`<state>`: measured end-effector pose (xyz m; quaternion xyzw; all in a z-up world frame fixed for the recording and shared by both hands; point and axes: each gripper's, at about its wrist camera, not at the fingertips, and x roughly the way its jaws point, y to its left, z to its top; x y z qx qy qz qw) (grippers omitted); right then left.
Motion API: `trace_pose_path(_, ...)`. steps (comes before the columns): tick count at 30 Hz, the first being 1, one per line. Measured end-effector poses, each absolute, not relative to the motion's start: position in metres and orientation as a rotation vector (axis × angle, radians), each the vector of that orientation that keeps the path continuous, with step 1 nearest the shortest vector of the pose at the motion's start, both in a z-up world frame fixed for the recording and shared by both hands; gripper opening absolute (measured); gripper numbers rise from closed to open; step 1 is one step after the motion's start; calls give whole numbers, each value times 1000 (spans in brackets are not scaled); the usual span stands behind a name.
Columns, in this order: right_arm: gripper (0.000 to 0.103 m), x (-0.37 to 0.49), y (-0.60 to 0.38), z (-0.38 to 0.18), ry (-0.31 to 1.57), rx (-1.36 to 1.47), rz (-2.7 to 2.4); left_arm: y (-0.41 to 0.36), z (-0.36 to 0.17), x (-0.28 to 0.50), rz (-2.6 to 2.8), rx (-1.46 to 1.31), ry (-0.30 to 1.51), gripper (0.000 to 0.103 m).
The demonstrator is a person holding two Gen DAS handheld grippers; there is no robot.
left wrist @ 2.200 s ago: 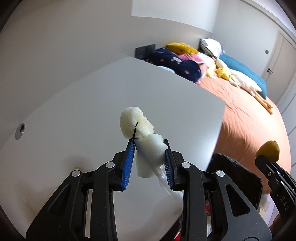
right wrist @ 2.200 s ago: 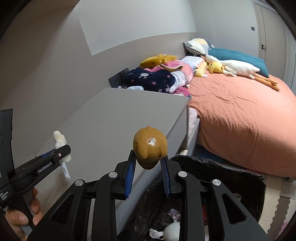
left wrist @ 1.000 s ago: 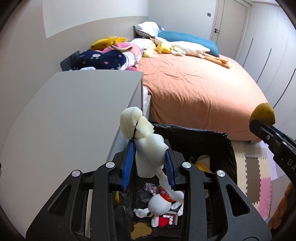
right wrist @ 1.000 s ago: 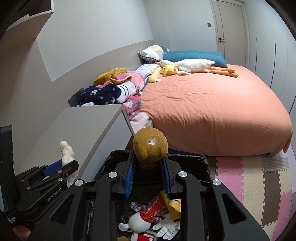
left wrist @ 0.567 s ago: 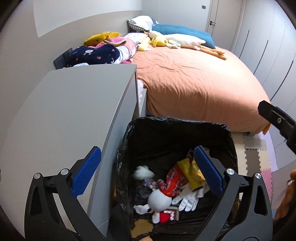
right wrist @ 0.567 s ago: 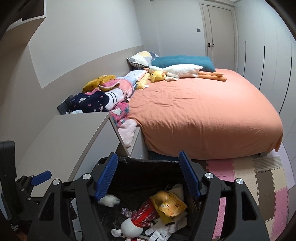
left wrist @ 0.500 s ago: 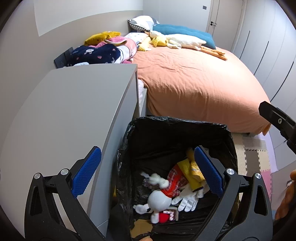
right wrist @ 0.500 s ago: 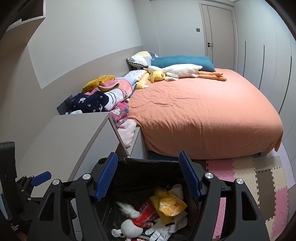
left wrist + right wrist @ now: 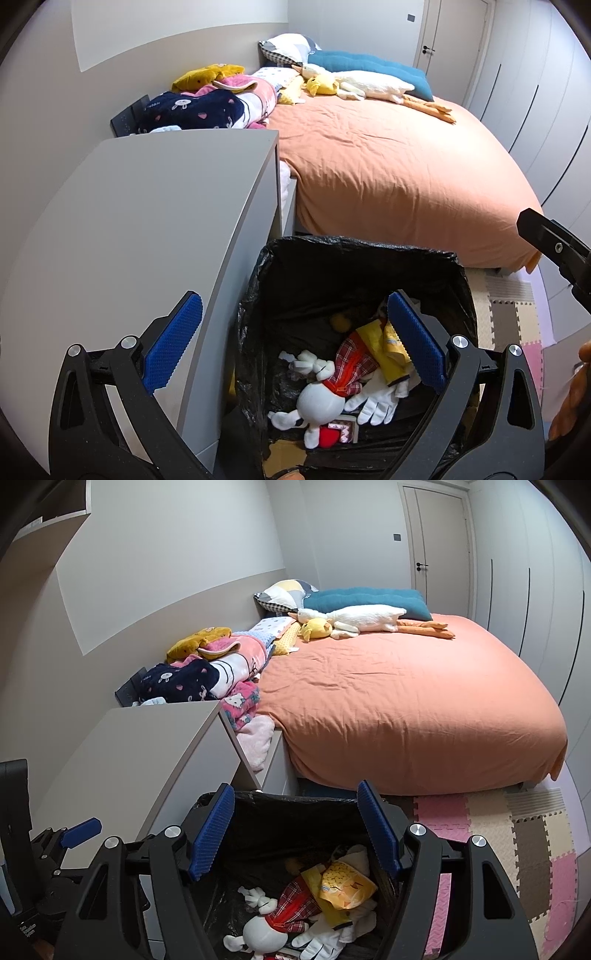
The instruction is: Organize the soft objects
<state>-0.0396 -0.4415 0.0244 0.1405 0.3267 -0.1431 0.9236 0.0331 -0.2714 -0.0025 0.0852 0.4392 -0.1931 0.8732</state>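
With both my left gripper (image 9: 291, 341) and right gripper (image 9: 295, 829) spread empty over the bin (image 9: 354, 254), soft toys (image 9: 325, 391) lie inside it, while plush (image 9: 354, 618) remains on the bed (image 9: 406, 701).

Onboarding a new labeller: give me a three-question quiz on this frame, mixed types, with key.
1. True or false: the left gripper is clamped on a toy.
2. What lines the bin? A) black bag B) white cloth C) nothing
3. Fill in: the white goose plush lies on the ____.

Key:
1. False. Both it and the right gripper have jaws spread wide and empty above the bin.
2. A
3. bed
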Motion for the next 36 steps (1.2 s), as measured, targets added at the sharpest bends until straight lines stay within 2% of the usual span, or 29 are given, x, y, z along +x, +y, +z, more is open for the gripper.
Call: trace_pose_path(36, 71, -37, -438, 23, 673, 282, -287, -266, 1, 34, -383, 167, 899, 97)
